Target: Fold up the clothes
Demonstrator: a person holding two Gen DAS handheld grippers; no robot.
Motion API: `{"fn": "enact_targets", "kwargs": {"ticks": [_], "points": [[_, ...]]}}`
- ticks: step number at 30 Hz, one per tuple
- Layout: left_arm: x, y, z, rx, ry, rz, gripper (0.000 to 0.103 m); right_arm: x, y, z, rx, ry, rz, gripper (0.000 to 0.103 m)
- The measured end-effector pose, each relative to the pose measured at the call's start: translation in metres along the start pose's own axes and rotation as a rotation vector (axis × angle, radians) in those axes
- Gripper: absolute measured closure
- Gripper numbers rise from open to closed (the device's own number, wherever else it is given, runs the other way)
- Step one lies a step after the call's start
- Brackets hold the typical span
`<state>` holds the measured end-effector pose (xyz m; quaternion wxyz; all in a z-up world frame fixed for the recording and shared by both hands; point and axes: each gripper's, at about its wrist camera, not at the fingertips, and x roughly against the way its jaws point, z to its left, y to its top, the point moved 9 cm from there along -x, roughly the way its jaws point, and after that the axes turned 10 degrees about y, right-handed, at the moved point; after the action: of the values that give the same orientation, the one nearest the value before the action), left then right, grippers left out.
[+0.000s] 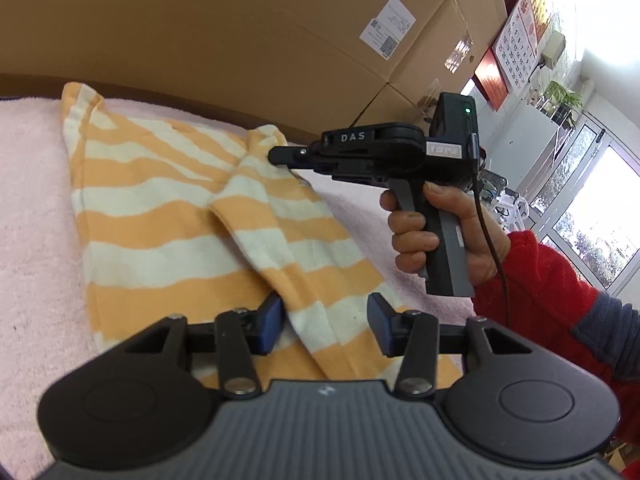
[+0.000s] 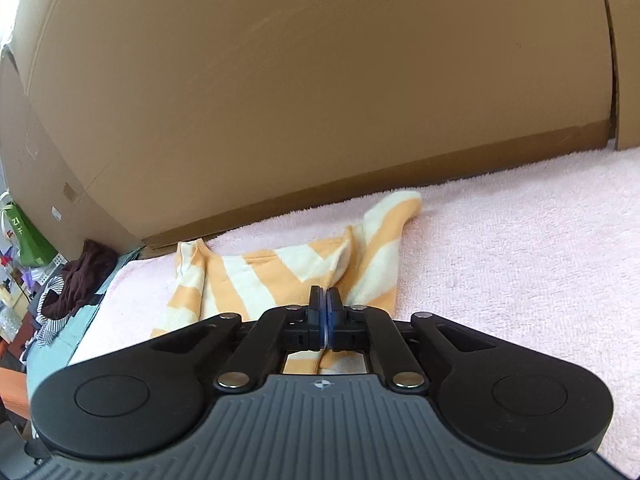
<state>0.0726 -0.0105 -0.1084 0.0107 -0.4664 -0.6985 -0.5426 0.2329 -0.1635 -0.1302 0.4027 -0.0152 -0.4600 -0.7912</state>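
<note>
While you hold both tools over the striped garment, this is how things lie.

Garment: the orange-and-cream striped garment (image 1: 160,216) lies on the pink towel (image 1: 28,200) that covers the worktop, near the cardboard boxes (image 1: 240,28) at the far side. One strip of it is turned over the main body and runs from the far edge toward you.

Right hand-held gripper: your right hand-held gripper (image 2: 325,312) is clenched on the cloth; in the right wrist view the blue pads meet with a thin edge of fabric between them. In the left wrist view its tip sits at the far end of the turned-over strip, your hand (image 1: 436,228) around the grip.

Left hand-held gripper: your left hand-held gripper (image 1: 325,320) is released, its two blue pads standing apart on either side of the near end of that same strip, with nothing pinched.

Step in hand: by my reading, a fold along the right side, with the far end held and the near end not gripped.

Next move calls for: whether you are about to carry this strip across or have just laid it down, I cannot tell from here. Either way, keep the strip's two ends level so the edge lies straight, and watch for bunching under the flap.
</note>
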Motion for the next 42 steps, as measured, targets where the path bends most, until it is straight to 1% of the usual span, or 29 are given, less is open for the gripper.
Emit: {"fn": "enact_targets", "kwargs": {"ticks": [2, 3, 4, 6, 7, 8, 9, 10, 11, 14, 16, 19, 20, 21, 23, 25, 27, 29, 31, 32, 33, 34, 35, 36, 37, 38, 40, 41, 42], "points": [[0.003, -0.001, -0.002, 0.009, -0.036, 0.0, 0.063, 0.009, 0.002, 0.0, -0.011, 0.009, -0.022, 0.101], [0.005, -0.001, -0.003, 0.014, -0.054, 0.0, 0.063, 0.012, 0.003, -0.002, -0.017, 0.011, -0.027, 0.1], [0.003, -0.003, -0.004, 0.011, -0.05, 0.012, 0.063, 0.015, 0.003, -0.004, -0.019, 0.007, -0.029, 0.1], [0.0, -0.005, -0.005, 0.003, -0.03, 0.033, 0.064, 0.011, -0.003, -0.01, -0.001, -0.045, -0.008, 0.086], [0.001, -0.006, -0.006, 0.005, -0.036, 0.035, 0.062, 0.01, -0.005, -0.013, -0.013, -0.048, -0.008, 0.083], [0.002, -0.006, -0.006, 0.009, -0.043, 0.036, 0.058, 0.011, -0.008, -0.018, -0.046, -0.022, -0.019, 0.08], [0.003, -0.007, -0.007, 0.012, -0.05, 0.037, 0.05, 0.019, -0.01, -0.017, -0.085, 0.02, -0.037, 0.076], [0.004, -0.008, -0.008, 0.016, -0.058, 0.038, 0.044, 0.027, -0.012, -0.015, -0.119, 0.062, -0.053, 0.075], [0.005, -0.009, -0.008, 0.019, -0.065, 0.039, 0.042, 0.033, -0.016, -0.01, -0.131, 0.1, -0.052, 0.075], [0.008, -0.012, -0.013, 0.019, -0.078, 0.04, 0.042, 0.049, -0.034, 0.005, -0.119, 0.134, -0.004, 0.076], [0.01, -0.014, -0.018, 0.002, -0.072, 0.036, 0.042, 0.058, -0.047, 0.014, -0.093, 0.137, 0.038, 0.076], [0.011, -0.016, -0.02, -0.011, -0.058, 0.032, 0.042, 0.061, -0.064, 0.022, -0.055, 0.115, 0.071, 0.077], [0.011, -0.016, -0.02, -0.01, -0.054, 0.032, 0.043, 0.062, -0.069, 0.025, -0.042, 0.107, 0.08, 0.082], [0.01, -0.015, -0.02, -0.005, -0.052, 0.031, 0.044, 0.061, -0.071, 0.027, -0.021, 0.097, 0.082, 0.091], [0.01, -0.014, -0.018, 0.001, -0.052, 0.031, 0.046, 0.062, -0.075, 0.031, 0.011, 0.083, 0.081, 0.1], [0.011, -0.015, -0.017, 0.0, -0.055, 0.036, 0.056, 0.068, -0.077, 0.035, 0.019, 0.087, 0.057, 0.101], [0.017, -0.015, -0.019, 0.011, -0.086, 0.037, 0.056, 0.077, -0.077, 0.041, 0.019, 0.104, 0.032, 0.101], [0.018, -0.016, -0.019, 0.017, -0.092, 0.037, 0.056, 0.086, -0.078, 0.046, 0.017, 0.119, 0.012, 0.101], [0.016, -0.018, -0.018, 0.018, -0.084, 0.051, 0.056, 0.088, -0.083, 0.043, 0.032, 0.081, 0.019, 0.095], [0.015, -0.019, -0.018, 0.02, -0.084, 0.059, 0.056, 0.089, -0.086, 0.041, 0.036, 0.065, 0.026, 0.088], [0.014, -0.02, -0.019, 0.023, -0.085, 0.065, 0.052, 0.088, -0.09, 0.038, 0.021, 0.064, 0.043, 0.082], [0.015, -0.021, -0.021, 0.025, -0.098, 0.07, 0.045, 0.09, -0.094, 0.038, 0.0, 0.075, 0.042, 0.081], [0.017, -0.021, -0.024, 0.027, -0.112, 0.074, 0.041, 0.093, -0.098, 0.038, -0.017, 0.087, 0.041, 0.079], [0.02, -0.022, -0.026, 0.028, -0.123, 0.074, 0.035, 0.096, -0.102, 0.041, -0.015, 0.101, 0.043, 0.077], [0.022, -0.025, -0.028, 0.023, -0.131, 0.073, 0.033, 0.1, -0.105, 0.045, -0.013, 0.116, 0.044, 0.076], [0.023, -0.027, -0.031, 0.015, -0.133, 0.073, 0.033, 0.103, -0.109, 0.048, -0.011, 0.128, 0.047, 0.075], [0.025, -0.03, -0.034, 0.002, -0.123, 0.065, 0.037, 0.107, -0.12, 0.052, -0.009, 0.129, 0.065, 0.075], [0.025, -0.032, -0.034, 0.001, -0.121, 0.061, 0.038, 0.11, -0.126, 0.055, -0.004, 0.129, 0.063, 0.078], [0.026, -0.033, -0.034, 0.001, -0.12, 0.057, 0.045, 0.113, -0.13, 0.058, 0.006, 0.126, 0.055, 0.088]]}}
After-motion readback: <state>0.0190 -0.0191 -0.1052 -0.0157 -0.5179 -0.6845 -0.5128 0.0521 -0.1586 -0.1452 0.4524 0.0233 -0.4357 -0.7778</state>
